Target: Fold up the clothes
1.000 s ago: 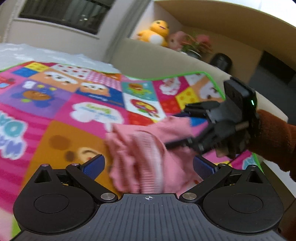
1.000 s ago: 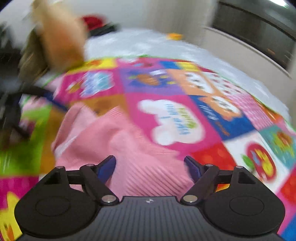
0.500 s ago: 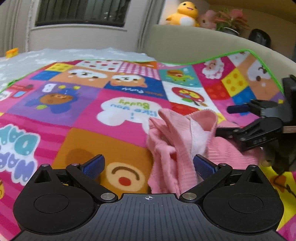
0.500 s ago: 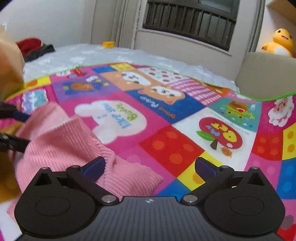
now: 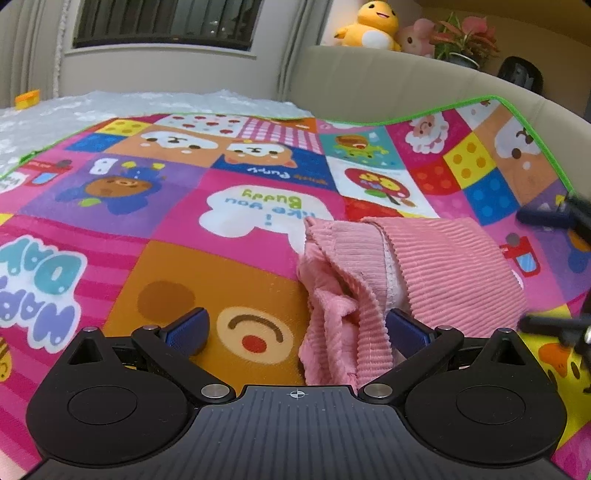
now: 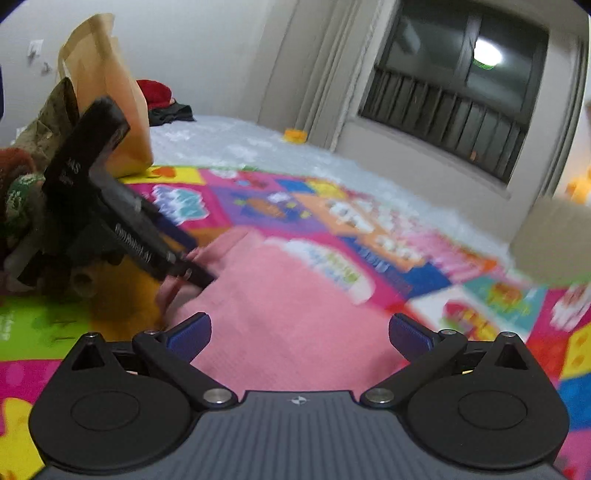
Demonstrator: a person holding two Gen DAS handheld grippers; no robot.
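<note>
A: Where is the garment?

B: The pink ribbed garment [image 5: 436,266] lies on the patchwork play mat [image 5: 184,229], right of the middle in the left wrist view. Its left part is bunched into folds with a hem band turned up; its right part lies flatter. It sits partly on the orange bear-face square and just near the white cloud with green lettering.

A: And the left gripper [image 5: 295,328]?

B: Its blue-padded fingers [image 5: 184,330] stand wide apart. The bunched edge of the garment runs down between them, closer to the right pad, and nothing is pinched. In the right wrist view the same tool shows from the side at the left, its dark tips at the garment's left edge; that view is blurred, so I cannot tell whether they touch the cloth.

A: The right gripper [image 6: 299,328]?

B: Also spread wide, holding nothing. The pink cloth fills the space ahead of and between its fingers. In the left wrist view two dark fingertips show at the far right edge, well apart from each other.

A: What else is around?

B: A beige padded headboard [image 5: 388,81] behind the mat, with a yellow plush duck [image 5: 369,26] and a potted plant [image 5: 461,44] on the ledge above. In the right wrist view, a brown paper bag [image 6: 107,85] stands at the far left.
</note>
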